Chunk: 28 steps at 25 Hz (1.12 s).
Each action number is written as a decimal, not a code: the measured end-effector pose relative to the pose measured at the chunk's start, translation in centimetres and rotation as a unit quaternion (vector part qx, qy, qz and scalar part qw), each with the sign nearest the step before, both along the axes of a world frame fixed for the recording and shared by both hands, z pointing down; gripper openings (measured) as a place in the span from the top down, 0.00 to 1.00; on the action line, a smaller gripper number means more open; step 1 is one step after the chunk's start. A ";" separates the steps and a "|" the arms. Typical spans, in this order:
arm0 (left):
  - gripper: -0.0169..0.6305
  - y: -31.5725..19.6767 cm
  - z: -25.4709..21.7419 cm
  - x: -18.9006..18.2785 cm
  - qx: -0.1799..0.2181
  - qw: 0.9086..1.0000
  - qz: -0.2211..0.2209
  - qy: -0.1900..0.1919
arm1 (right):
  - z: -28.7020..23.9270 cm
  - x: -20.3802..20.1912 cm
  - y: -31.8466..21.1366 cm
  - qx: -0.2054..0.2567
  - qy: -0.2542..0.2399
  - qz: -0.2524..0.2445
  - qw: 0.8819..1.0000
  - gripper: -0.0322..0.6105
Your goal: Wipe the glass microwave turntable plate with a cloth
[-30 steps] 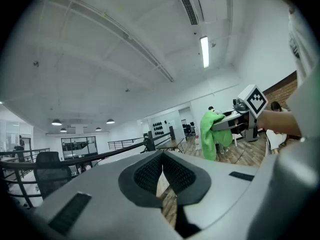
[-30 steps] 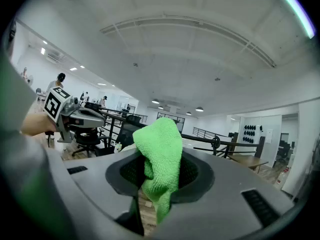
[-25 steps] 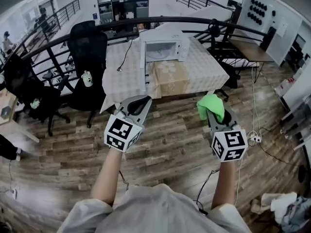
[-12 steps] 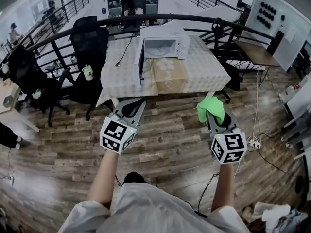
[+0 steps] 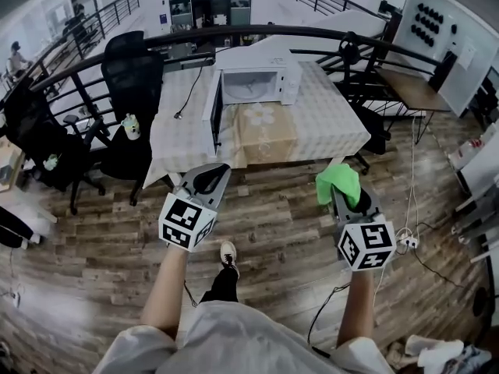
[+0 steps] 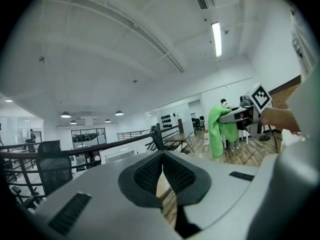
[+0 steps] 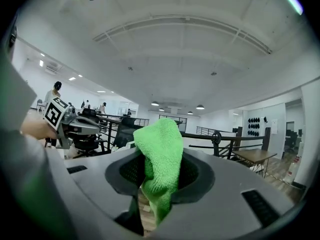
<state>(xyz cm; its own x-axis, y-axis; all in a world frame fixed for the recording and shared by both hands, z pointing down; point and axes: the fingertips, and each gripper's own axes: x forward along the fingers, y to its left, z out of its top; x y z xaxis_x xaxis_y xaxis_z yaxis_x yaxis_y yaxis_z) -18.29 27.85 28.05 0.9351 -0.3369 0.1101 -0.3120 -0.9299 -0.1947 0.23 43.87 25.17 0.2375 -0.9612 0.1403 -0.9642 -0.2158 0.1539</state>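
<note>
A white microwave (image 5: 257, 80) stands on a table with a checked cloth (image 5: 335, 119), its door (image 5: 212, 107) swung open to the left. I cannot make out the glass plate inside the cavity. My left gripper (image 5: 209, 174) hovers over the floor short of the table, jaws shut with nothing between them (image 6: 162, 156). My right gripper (image 5: 343, 192) is level with it and shut on a green cloth (image 5: 337, 179), which bunches up between the pads (image 7: 161, 156). The cloth (image 6: 219, 131) also shows in the left gripper view.
A tan box (image 5: 265, 127) lies on the table in front of the microwave. Black office chairs (image 5: 132, 72) stand left of the table, and a dark railing (image 5: 327, 31) runs behind it. A wooden desk (image 5: 409, 88) is at the right. Cables (image 5: 409, 228) trail on the wooden floor.
The person has stepped towards the table, and a shoe now shows on the floor. The microwave and table sit nearer. Both grippers hold the same state and spacing.
</note>
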 end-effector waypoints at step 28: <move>0.95 -38.6 1.8 16.5 -0.052 0.999 -0.008 0.002 | 1.1 16.5 -39.5 -0.043 -0.004 0.012 0.999 0.75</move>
<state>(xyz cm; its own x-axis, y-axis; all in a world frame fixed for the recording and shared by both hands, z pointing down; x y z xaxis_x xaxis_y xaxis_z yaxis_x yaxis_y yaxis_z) -1.81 -10.78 29.82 0.9301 -0.3392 0.1411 -0.3282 -0.9398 -0.0957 16.77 4.40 26.28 0.2597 -0.9394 0.2238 -0.9601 -0.2261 0.1648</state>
